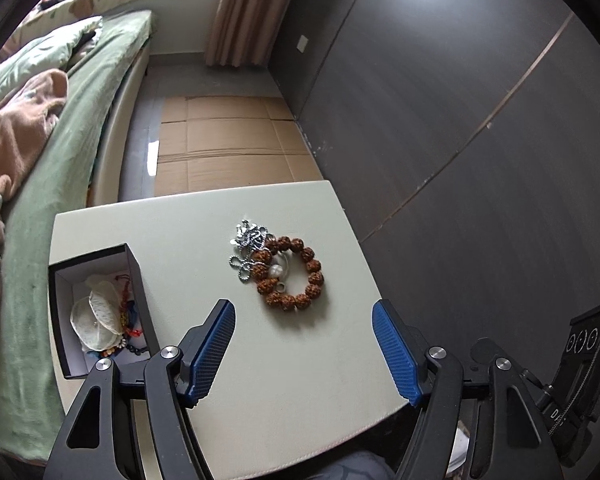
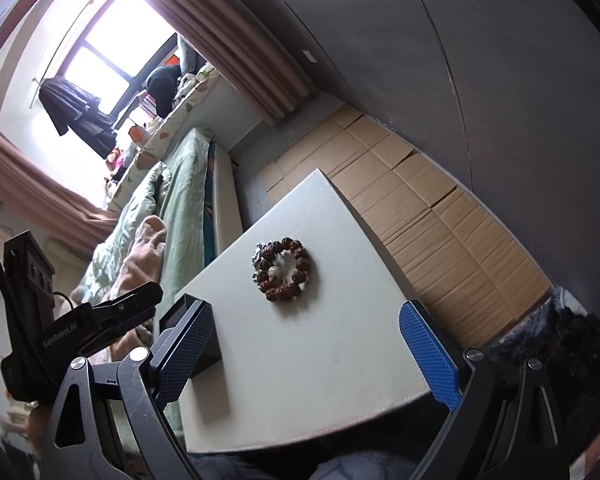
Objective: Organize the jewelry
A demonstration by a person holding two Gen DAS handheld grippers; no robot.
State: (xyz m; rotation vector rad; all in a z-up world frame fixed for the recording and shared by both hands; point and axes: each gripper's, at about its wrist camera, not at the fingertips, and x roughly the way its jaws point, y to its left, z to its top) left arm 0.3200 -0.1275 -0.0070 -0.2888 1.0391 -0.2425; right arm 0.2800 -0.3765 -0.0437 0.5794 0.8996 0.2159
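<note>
An open black box (image 1: 100,312) on the pale surface (image 1: 284,360) holds cream pouches and beaded strings. Right of the box, well apart, lies a brown bead bracelet (image 1: 294,274) touching silver chains (image 1: 250,248). Left tool (image 1: 304,348) and right tool (image 2: 320,352) hover released, grasping nothing.

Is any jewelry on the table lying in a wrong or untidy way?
Yes. The brown bead bracelet and a silver chain lie tangled in one heap on the table, outside the open box at its left. A pale pendant sits inside the bracelet's ring.
</note>
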